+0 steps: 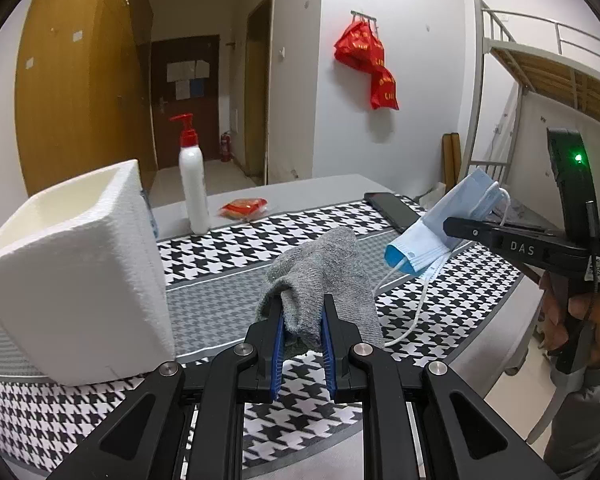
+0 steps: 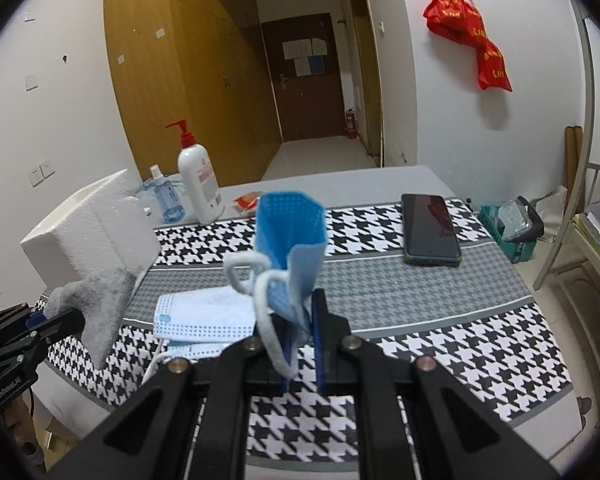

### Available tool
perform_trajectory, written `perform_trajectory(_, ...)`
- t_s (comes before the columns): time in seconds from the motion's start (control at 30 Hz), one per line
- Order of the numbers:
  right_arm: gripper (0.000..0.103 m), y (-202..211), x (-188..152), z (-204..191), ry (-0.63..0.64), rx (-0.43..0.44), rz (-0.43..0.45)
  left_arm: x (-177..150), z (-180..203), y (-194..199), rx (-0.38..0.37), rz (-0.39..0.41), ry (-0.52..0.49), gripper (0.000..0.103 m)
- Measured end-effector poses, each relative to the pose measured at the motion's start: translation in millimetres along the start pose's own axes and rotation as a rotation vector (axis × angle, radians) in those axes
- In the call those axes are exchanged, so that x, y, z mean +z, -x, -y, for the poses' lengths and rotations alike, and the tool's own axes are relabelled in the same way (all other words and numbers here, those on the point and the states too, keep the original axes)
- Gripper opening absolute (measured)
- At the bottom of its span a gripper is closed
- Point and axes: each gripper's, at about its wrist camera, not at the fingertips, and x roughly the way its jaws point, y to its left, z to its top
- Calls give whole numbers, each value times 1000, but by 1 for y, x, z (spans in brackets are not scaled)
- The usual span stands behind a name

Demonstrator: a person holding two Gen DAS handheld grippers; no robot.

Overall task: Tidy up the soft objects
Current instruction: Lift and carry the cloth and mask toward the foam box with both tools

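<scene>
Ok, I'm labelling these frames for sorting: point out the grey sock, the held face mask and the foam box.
grey sock [image 1: 320,276]: left wrist view, middle of its knit body.
face mask [image 2: 290,236]: right wrist view, its upright blue panel.
foam box [image 1: 76,276]: left wrist view, its near white wall.

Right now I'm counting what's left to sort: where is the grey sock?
The grey sock is off the table, pinched between the left gripper fingers, beside the white foam box; in the right wrist view it hangs at the far left.
</scene>
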Motion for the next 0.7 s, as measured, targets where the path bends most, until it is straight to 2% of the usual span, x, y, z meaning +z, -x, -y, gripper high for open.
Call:
perform_trajectory(0.33,12,28,2,-25,16,-1,58,-6,-16,32,4,55,4,17)
perform_trajectory(0.7,12,47,4,-59,63,47,113,-8,-34,60,52,107,32,17)
